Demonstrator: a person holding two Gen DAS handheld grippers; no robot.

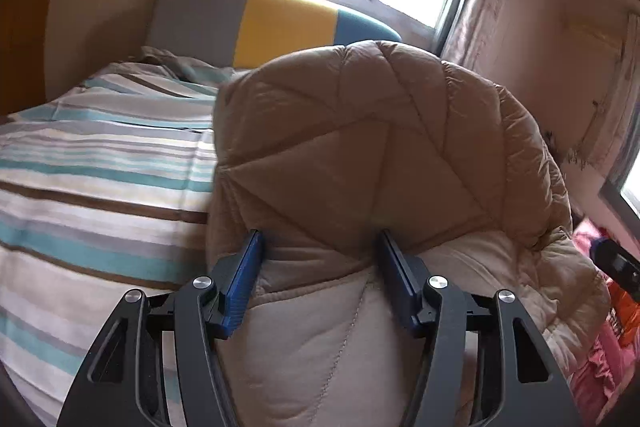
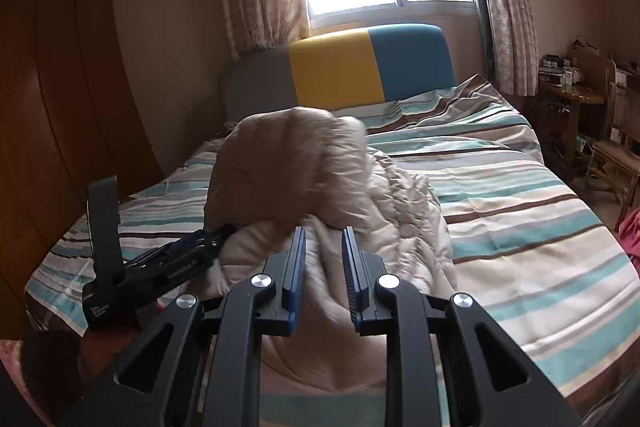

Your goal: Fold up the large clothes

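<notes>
Gripping the padded jacket (image 1: 360, 131), seemingly, both grippers' fingers (image 2: 294, 263) above bed (image 2: 520, 207).

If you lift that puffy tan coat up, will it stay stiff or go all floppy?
Probably floppy: the puffy tan coat already bends over and droops where the left hand-held gripper has a thick fold between its fingers. It likely feels light for its size, since the quilted panels look airy. Its shiny fabric may be a bit slippery on the striped bedcover.
</notes>
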